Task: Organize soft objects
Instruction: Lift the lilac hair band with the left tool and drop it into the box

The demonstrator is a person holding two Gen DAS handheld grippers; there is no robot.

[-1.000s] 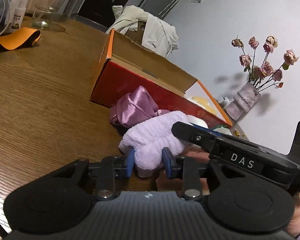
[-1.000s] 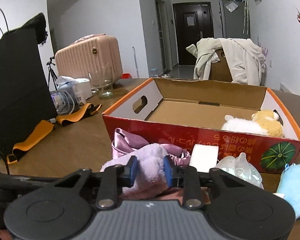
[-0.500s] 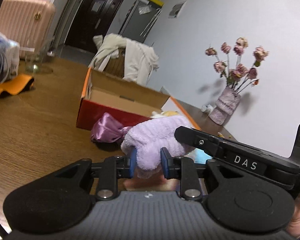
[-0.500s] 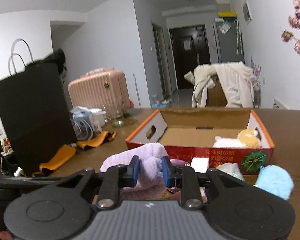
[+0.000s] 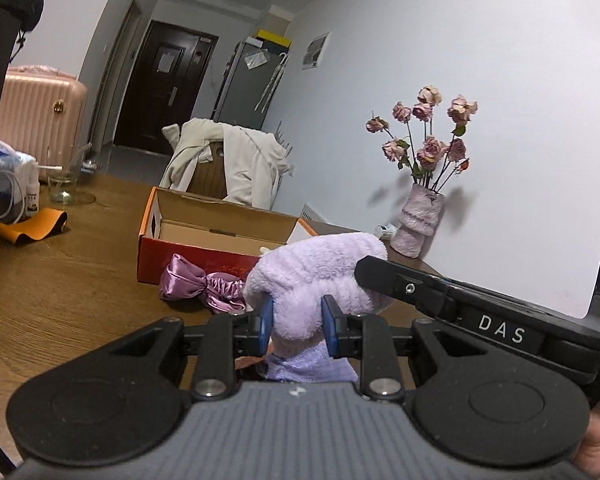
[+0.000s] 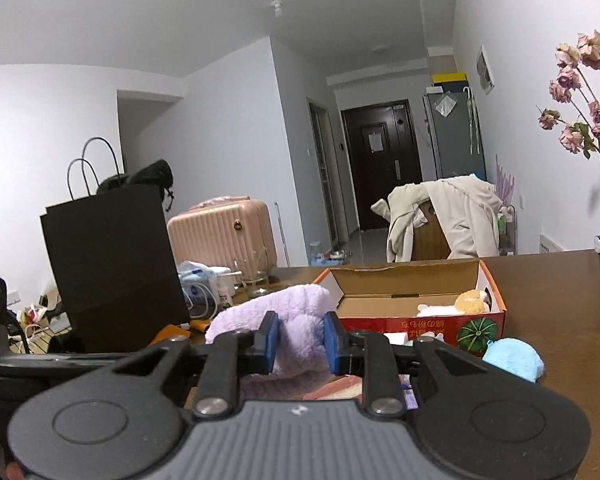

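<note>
A fluffy lilac towel (image 5: 316, 276) is held up above the wooden table by both grippers. My left gripper (image 5: 296, 322) is shut on one end of it. My right gripper (image 6: 298, 340) is shut on the other end of the towel (image 6: 276, 312). The right gripper's body (image 5: 460, 304) crosses the left wrist view. Beyond stands an open red and orange cardboard box (image 5: 204, 236), with a white and yellow plush toy (image 6: 456, 306) inside (image 6: 480, 280). A purple satin bow (image 5: 196, 286) lies in front of the box. A light blue fluffy ball (image 6: 514, 362) lies right of it.
A vase of dried roses (image 5: 418, 220) stands at the table's far right. A black paper bag (image 6: 112, 264), a glass (image 5: 62, 188), orange straps (image 5: 32, 228) and a pouch with cables (image 6: 202, 284) are at the left. A chair draped with a jacket (image 5: 228, 164) stands behind the table.
Both grippers have lifted the lilac towel well up off the table and drawn back from the box. The bow and other soft things stayed on the table.
</note>
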